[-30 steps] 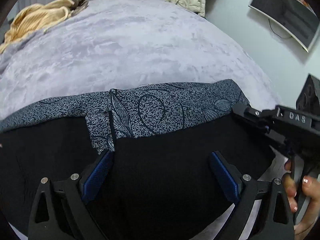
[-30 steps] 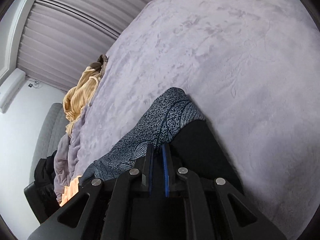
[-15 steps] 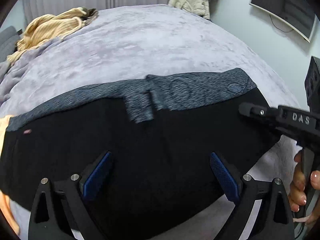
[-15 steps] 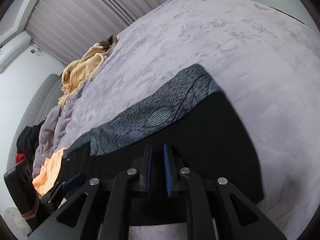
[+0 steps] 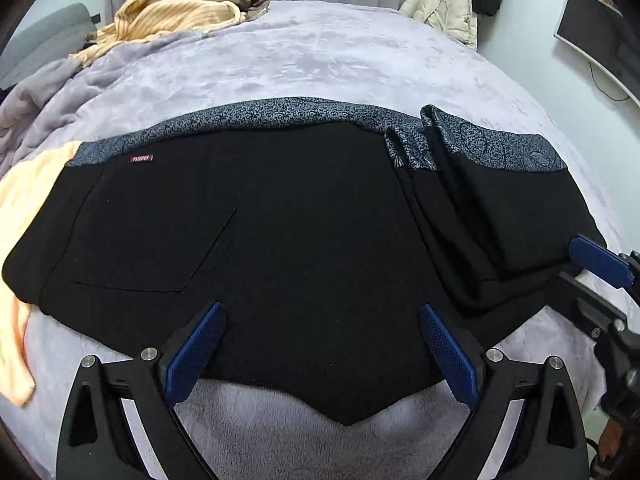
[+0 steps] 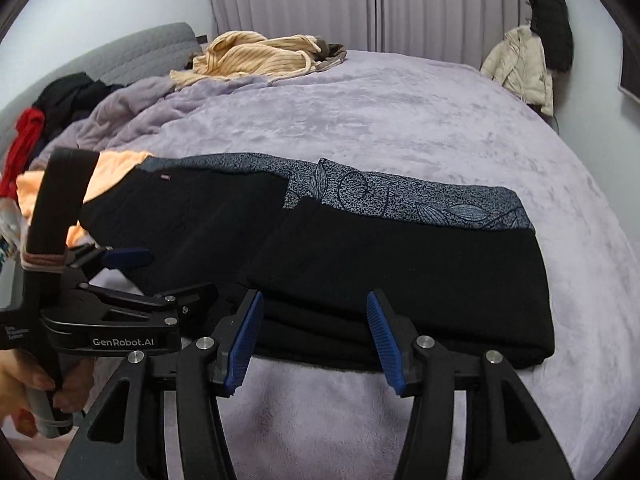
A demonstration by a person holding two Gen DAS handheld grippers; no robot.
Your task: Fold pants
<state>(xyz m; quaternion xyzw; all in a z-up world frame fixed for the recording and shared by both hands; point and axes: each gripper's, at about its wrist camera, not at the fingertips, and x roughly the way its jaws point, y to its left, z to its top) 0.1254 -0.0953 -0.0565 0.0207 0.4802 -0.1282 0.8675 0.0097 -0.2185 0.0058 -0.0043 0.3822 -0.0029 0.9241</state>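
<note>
Black pants (image 5: 280,240) with a grey patterned strip along the far edge lie flat on the lilac bed (image 5: 320,64). Their right end is folded over into a stacked layer (image 5: 504,216), which also shows in the right wrist view (image 6: 400,272). My left gripper (image 5: 320,348) is open and empty, its jaws over the near edge of the pants. My right gripper (image 6: 316,340) is open and empty just in front of the folded stack. The right gripper also shows at the right edge of the left wrist view (image 5: 600,264), and the left gripper at the left of the right wrist view (image 6: 120,280).
An orange garment (image 5: 24,208) lies under the left end of the pants. A yellow striped top (image 5: 168,16) and a crumpled lilac blanket (image 6: 132,112) lie at the far left of the bed. A cream jacket (image 6: 520,68) hangs at the far right.
My right gripper has opened and let go of the pants' end, now laid folded over the right part. Both grippers have drawn back toward the near edge.
</note>
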